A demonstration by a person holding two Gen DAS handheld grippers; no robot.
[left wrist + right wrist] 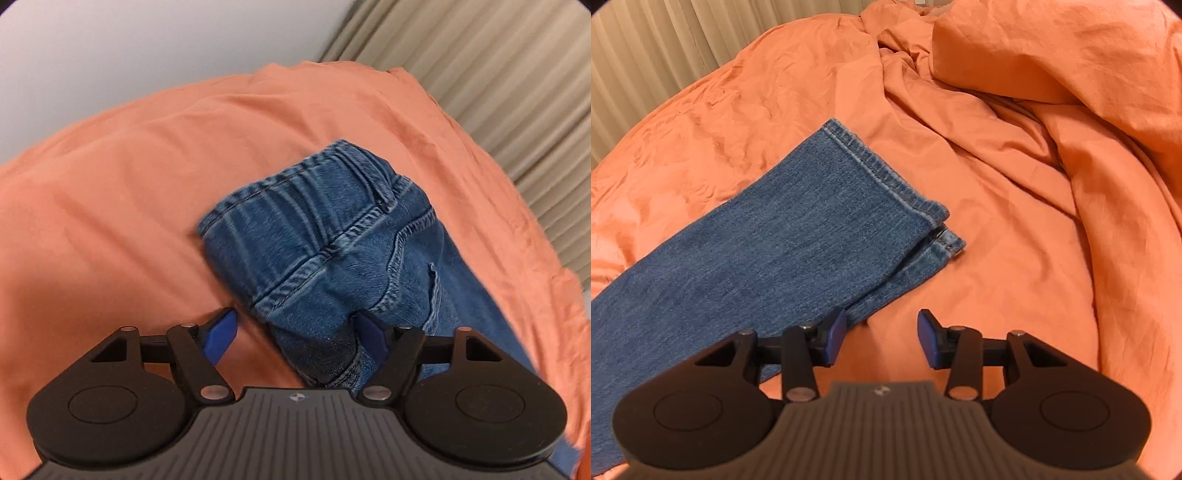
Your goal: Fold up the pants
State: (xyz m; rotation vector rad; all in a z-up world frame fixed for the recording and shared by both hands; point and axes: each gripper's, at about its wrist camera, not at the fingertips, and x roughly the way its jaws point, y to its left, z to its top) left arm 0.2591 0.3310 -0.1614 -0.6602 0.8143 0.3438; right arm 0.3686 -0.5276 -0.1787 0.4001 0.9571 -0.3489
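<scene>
Blue denim pants lie on an orange bed sheet, folded lengthwise with one leg on the other. The left wrist view shows the waistband end. My left gripper is open, its jaws straddling the near edge of the seat fabric; the right fingertip rests over the denim. The right wrist view shows the two stacked leg hems. My right gripper is open and empty over the sheet, its left fingertip at the near edge of the leg.
The orange sheet covers the bed. A bunched orange duvet lies at the far right. Beige pleated curtains hang beyond the bed, also in the right wrist view. A pale wall is behind.
</scene>
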